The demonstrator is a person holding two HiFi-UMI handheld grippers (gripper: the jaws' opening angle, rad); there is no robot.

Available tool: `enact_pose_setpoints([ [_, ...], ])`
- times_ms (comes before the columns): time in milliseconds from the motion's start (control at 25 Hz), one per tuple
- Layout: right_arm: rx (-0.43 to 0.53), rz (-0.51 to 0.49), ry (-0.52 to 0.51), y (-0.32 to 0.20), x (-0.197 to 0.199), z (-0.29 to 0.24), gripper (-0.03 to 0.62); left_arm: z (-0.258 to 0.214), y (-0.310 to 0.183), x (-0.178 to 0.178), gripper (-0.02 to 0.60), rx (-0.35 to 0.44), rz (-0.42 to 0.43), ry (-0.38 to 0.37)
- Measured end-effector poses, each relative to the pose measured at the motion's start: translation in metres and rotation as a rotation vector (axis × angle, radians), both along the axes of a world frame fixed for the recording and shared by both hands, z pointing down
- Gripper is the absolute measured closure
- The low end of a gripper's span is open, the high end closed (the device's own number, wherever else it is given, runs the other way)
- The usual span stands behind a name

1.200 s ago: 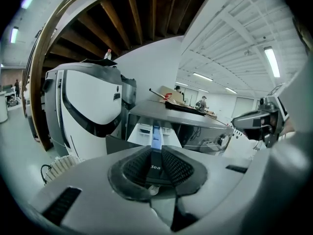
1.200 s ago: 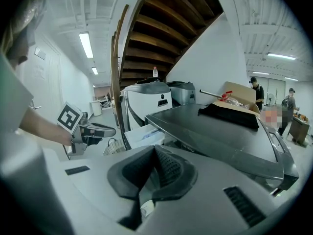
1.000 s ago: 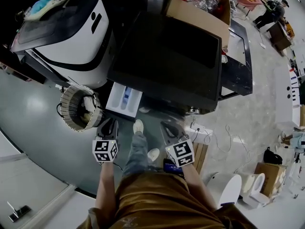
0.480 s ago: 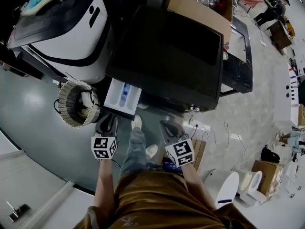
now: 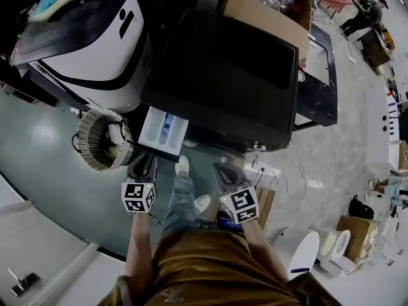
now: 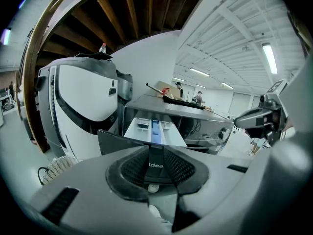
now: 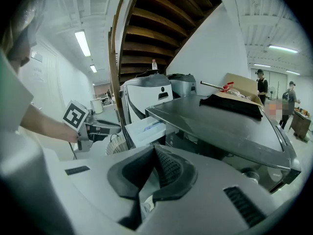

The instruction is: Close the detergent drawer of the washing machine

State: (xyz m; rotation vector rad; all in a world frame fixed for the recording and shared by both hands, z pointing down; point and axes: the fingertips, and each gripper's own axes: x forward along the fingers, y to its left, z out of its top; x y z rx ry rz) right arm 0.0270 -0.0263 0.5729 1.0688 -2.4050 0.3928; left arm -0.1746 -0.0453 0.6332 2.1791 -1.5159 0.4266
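**Drawer out, claws waiting short of it**

The drawer stood pulled out from the left end of the washer's front, hanging over the floor. It was a white tray with a blue insert down its middle and a dark front panel.

The left claw hung just before that panel, lined up with it but not touching. This was probably so that one straight push would send the drawer home. In the left gripper view its jaws were released, a narrow slit apart. The panel's logo showed through the slit and nothing lay between the jaws.

The right claw was held before the washer's front, well apart from the drawer. It was clenched on nothing, likely just kept out of the way. The push had not yet begun.
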Motion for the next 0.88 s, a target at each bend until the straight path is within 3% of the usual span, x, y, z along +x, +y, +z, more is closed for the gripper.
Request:
enact_pose_setpoints([
  [880,0.003,0.02,-0.014,-0.026,0.004,0.001,0.582,0.001,-0.005,0.003,0.486,0.0,0.03,-0.014],
])
